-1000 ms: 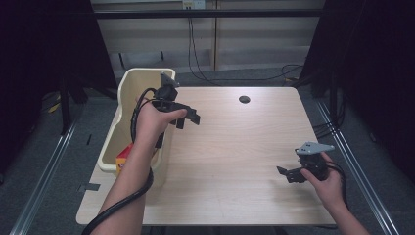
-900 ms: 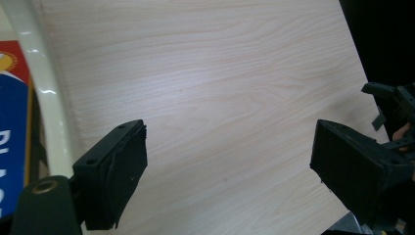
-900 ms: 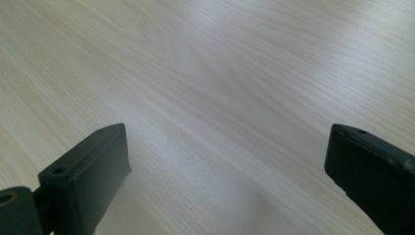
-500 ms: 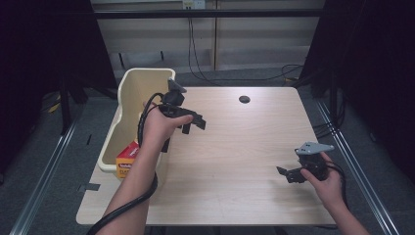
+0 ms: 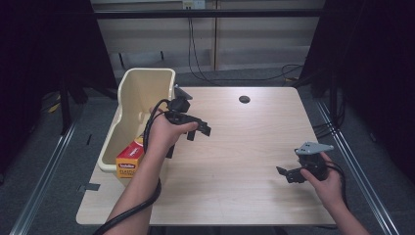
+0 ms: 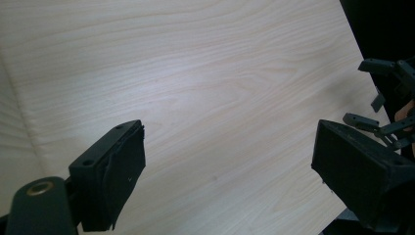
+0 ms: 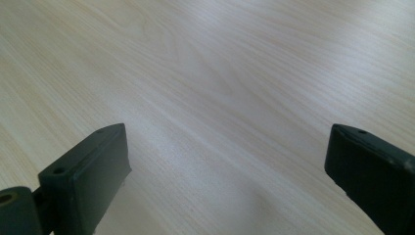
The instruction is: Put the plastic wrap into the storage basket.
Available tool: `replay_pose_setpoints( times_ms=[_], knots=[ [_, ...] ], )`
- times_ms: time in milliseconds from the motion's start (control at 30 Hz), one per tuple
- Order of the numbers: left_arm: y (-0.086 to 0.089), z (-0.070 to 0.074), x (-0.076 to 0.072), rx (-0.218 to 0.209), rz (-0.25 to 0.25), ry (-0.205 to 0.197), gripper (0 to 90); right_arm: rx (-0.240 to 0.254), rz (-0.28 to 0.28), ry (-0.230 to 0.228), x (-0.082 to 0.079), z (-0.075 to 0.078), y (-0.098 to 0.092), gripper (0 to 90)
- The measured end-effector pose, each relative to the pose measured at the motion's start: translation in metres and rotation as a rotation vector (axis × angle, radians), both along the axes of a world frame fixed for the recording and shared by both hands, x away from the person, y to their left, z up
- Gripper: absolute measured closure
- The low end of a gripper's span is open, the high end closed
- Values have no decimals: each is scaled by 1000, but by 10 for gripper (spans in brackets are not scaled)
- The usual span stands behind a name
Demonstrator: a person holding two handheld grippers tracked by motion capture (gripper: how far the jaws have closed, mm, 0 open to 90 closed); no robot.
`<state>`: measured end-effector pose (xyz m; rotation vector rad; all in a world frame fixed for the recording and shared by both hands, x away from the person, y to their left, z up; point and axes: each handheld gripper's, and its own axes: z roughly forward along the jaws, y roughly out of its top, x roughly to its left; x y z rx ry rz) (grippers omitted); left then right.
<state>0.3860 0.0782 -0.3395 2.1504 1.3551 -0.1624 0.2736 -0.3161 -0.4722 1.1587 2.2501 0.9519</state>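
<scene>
Yellow-and-red cardboard box [image 5: 129, 159] standing on edge at the near end of the cream plastic bin [image 5: 142, 88], on the left of the pale wooden table [image 5: 254, 147], printed face toward the person. Probably still the reaching step: calls for bringing the left gripper [image 5: 198, 132] down over the box's narrow sides. Left jaws just opening wider, nothing between; right gripper [image 5: 286, 174] agape too, empty, near the table's right edge.

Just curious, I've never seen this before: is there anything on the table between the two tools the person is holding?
No. In the high view, only bare table lies between the left tool and right tool.
</scene>
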Motion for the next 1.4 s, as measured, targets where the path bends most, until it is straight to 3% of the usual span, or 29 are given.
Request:
replay_pose_setpoints(
  times_ms=[167,667,700,833,867,900,1400],
  knots=[
    [-2,-3,-1,4,-26,-7,122,2,1,-1,0,0,0,24],
    [-5,-20,-5,-17,-16,3,122,-1,4,-2,0,0,0,24],
    [-4,-20,-4,-14,-36,7,122,-1,4,-2,0,0,0,24],
    [-6,-25,-6,-35,-8,10,122,-1,5,-2,0,0,0,24],
    [-5,-26,-5,-16,-37,12,122,-1,5,-2,0,0,0,24],
    [-6,-27,-6,-28,-15,17,122,-1,5,-2,0,0,0,24],
    [-10,-42,-8,-31,-51,27,120,-1,7,-2,0,0,-1,24]
  ],
)
